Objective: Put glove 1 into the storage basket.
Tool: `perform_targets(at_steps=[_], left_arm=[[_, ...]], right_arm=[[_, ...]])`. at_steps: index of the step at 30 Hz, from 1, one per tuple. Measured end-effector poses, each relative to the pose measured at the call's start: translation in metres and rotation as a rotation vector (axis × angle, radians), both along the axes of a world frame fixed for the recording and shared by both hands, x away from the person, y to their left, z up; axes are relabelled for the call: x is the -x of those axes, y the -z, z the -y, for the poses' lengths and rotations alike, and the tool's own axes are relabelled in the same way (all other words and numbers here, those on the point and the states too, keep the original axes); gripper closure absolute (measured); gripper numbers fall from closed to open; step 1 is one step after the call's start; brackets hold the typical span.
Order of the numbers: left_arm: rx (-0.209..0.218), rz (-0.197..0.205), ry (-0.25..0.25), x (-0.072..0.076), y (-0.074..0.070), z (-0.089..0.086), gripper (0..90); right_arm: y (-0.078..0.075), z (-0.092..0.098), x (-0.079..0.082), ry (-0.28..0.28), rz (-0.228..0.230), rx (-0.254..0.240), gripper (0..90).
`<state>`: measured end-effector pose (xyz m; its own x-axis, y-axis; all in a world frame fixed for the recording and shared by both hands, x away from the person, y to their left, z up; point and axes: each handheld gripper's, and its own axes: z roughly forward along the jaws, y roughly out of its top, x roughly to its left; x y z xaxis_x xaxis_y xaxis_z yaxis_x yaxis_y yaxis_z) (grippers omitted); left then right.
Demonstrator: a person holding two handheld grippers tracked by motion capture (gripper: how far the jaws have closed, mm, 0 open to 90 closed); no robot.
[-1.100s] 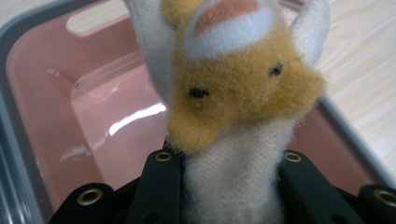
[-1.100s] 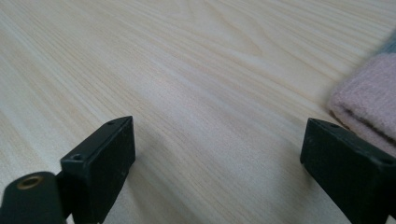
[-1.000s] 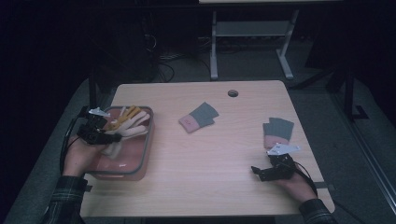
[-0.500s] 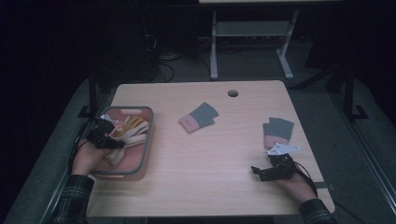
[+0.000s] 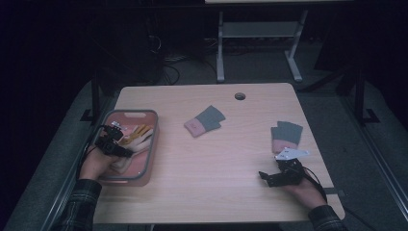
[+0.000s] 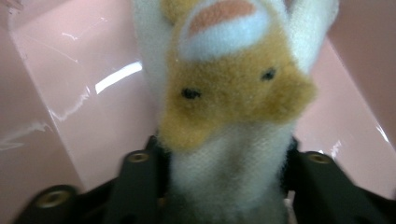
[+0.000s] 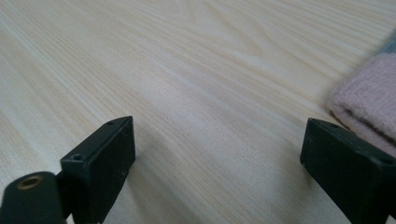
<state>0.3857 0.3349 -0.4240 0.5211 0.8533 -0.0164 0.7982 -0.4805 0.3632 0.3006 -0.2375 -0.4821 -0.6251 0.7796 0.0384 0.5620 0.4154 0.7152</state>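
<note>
Pink tray (image 5: pixel 146 159) sits at the table's (image 5: pixel 216 192) left edge, holding a fuzzy white-and-tan animal sock (image 6: pixel 233 93) lying on its floor. Pink-and-grey sock (image 5: pixel 206 120) lies mid-table toward the far edge; a second pink-and-grey pair (image 5: pixel 285 135) lies near the right edge. Grommet hole (image 5: pixel 240 96) at the far edge centre. Middle and near edge of the table are bare wood, free room between both hands.

Left gripper (image 5: pixel 114 143) is down inside the tray; jaws have just been opening, half spread, with the animal sock between them, probably slack rather than pinched, close-up is blurry. Right gripper (image 7: pixel 219 163) rests near the right front corner, jaws wide apart, nothing between them, the second pair just beside one jaw.
</note>
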Motion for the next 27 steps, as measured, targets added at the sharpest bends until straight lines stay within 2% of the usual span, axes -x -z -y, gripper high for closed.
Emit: perform_targets(at_steps=[3,4,5,7,10,17,18,19,20,22,24,27], left_arm=[[0.019,-0.015,0.002,0.0,0.003,0.0,40.8],[0.02,-0.015,0.002,0.0,0.003,0.0,40.8],[0.019,-0.006,0.007,0.002,0.003,0.002,33.5],[0.013,0.001,0.007,0.002,0.002,0.003,29.9],[0.016,0.024,-0.003,0.002,-0.005,0.001,18.9],[0.058,0.077,0.02,0.008,-0.027,0.004,13.7],[0.075,0.092,0.026,0.01,-0.031,0.005,13.3],[0.11,0.111,0.038,0.012,-0.039,0.007,13.3],[0.11,0.111,0.038,0.012,-0.039,0.007,13.3],[0.119,0.139,0.048,0.013,-0.047,0.01,13.3],[0.15,0.16,0.058,0.016,-0.053,0.016,13.3],[0.173,0.18,0.088,0.019,-0.061,0.029,13.3]], right_arm=[[0.0,0.0,0.0,0.001,0.0,-0.002,9.9],[0.0,0.0,0.0,0.0,0.001,-0.001,9.9],[0.0,0.0,0.0,0.0,0.001,-0.001,9.9],[0.0,0.0,0.0,0.0,0.001,-0.001,9.9],[0.0,0.0,0.0,0.0,0.001,-0.001,9.9],[0.0,0.0,0.0,0.0,0.001,-0.001,9.9],[0.0,0.0,0.0,0.0,0.001,-0.001,9.9],[0.0,0.0,0.0,0.0,0.002,-0.001,9.9],[0.0,0.0,0.0,0.0,0.002,-0.001,9.9],[0.0,0.0,0.0,0.0,0.002,-0.001,9.9],[0.0,0.0,0.0,0.0,0.001,-0.001,9.9],[0.0,0.0,0.0,0.0,0.002,-0.001,9.9]])
